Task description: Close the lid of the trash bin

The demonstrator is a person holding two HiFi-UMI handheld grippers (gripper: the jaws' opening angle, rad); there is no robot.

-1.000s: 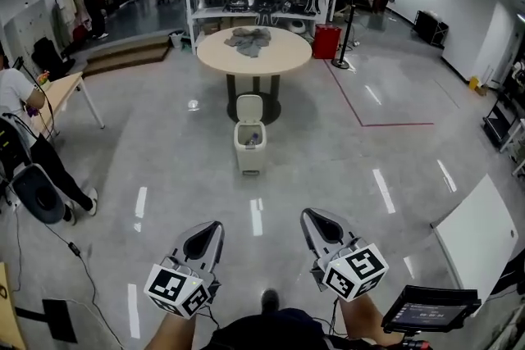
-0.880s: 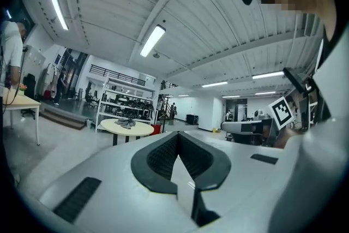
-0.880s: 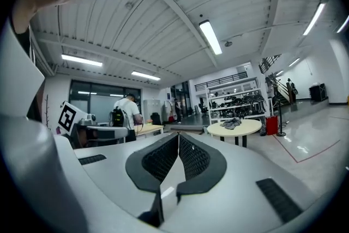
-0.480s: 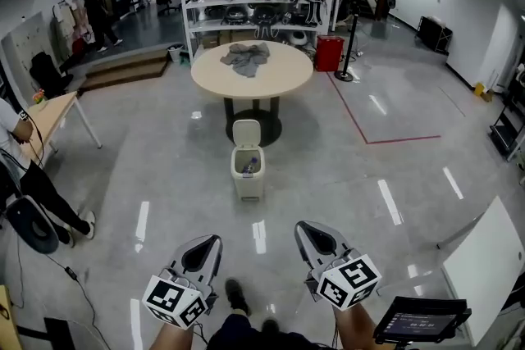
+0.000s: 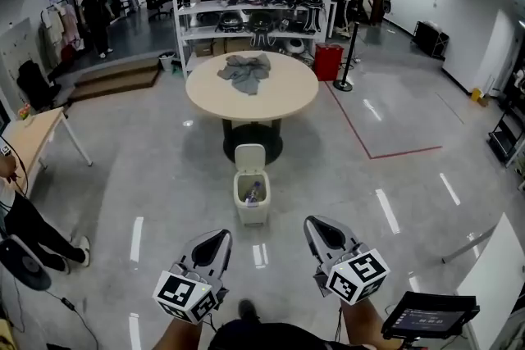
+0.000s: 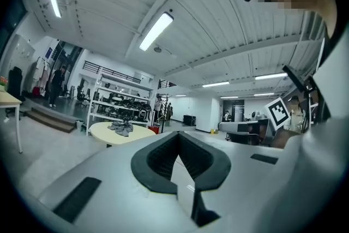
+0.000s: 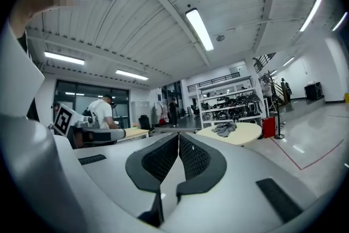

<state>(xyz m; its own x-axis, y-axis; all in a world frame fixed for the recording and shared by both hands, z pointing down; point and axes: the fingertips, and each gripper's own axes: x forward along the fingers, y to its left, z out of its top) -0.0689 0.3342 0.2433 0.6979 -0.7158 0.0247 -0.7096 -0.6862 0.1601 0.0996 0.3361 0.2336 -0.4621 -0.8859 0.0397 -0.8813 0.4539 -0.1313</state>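
Note:
A small white trash bin (image 5: 251, 201) stands on the grey floor in front of a round table, a few steps ahead of me. Its lid (image 5: 249, 156) stands upright at the back, and some rubbish shows inside. My left gripper (image 5: 216, 238) and right gripper (image 5: 316, 226) are held low and side by side, well short of the bin and touching nothing. Both are shut and empty, with the jaw tips meeting in the left gripper view (image 6: 178, 134) and the right gripper view (image 7: 178, 136). Neither gripper view shows the bin.
The round beige table (image 5: 279, 94) with a grey cloth (image 5: 244, 70) stands right behind the bin, and shelving (image 5: 254, 0) behind that. A person (image 5: 20, 217) sits at the left by a desk. A tablet (image 5: 428, 314) and a white board (image 5: 502, 270) are at lower right.
The bin and table have come closer and sit lower in the head view as I walk toward them. Both grippers stay shut and held the same way.

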